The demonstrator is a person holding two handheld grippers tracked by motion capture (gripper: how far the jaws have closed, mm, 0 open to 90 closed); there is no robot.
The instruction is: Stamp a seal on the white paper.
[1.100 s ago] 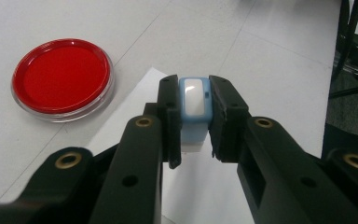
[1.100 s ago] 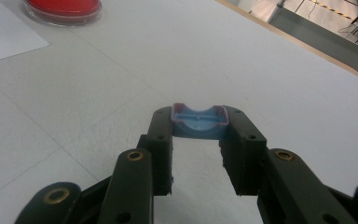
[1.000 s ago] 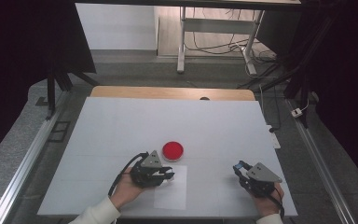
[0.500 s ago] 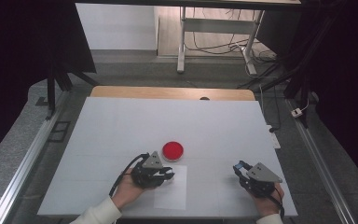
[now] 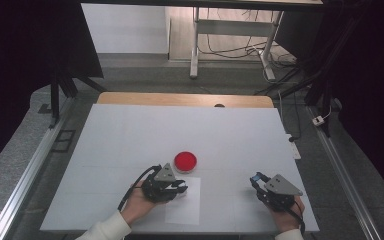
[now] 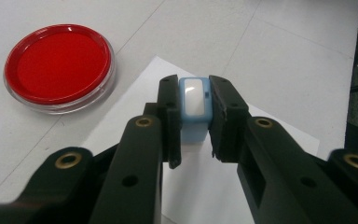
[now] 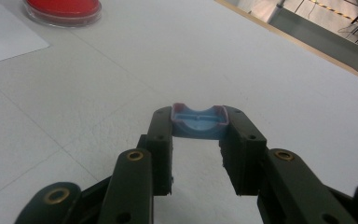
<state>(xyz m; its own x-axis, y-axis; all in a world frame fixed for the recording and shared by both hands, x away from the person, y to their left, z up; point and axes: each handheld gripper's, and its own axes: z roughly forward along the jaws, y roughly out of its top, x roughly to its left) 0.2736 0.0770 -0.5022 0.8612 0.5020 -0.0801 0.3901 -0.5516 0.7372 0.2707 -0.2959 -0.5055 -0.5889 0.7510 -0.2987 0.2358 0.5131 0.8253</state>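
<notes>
The left gripper [image 5: 176, 189] sat low over a white sheet of paper [image 5: 185, 207] near the front edge of the white tabletop [image 5: 130, 130], held in the person's left hand [image 5: 140, 205]. In the left gripper view its fingers [image 6: 168, 116] were clamped on a small light-blue stamp [image 6: 195, 105] with a pale window on top, gripped on both sides and standing upright over the paper [image 6: 205, 186]. Whether the stamp's base touched the sheet could not be told.

A round red ink pad [image 5: 185, 161] in a clear dish lay on the tabletop just beyond the paper's far edge, near the left gripper but apart from it. In the left gripper view the pad [image 6: 58, 65] appeared up and to the left of the fingers.

The right gripper [image 5: 258, 181] was well apart from the left one, toward the right side of the tabletop, in the person's right hand [image 5: 285, 212]. In the right gripper view its fingers [image 7: 161, 135] were closed on a blue cap [image 7: 198, 122] with a reddish rim, its hollow side facing up, held at the fingertips just above the bare tabletop. The ink pad [image 7: 63, 10] and a corner of the paper [image 7: 4, 37] showed at the upper left of that view.
</notes>
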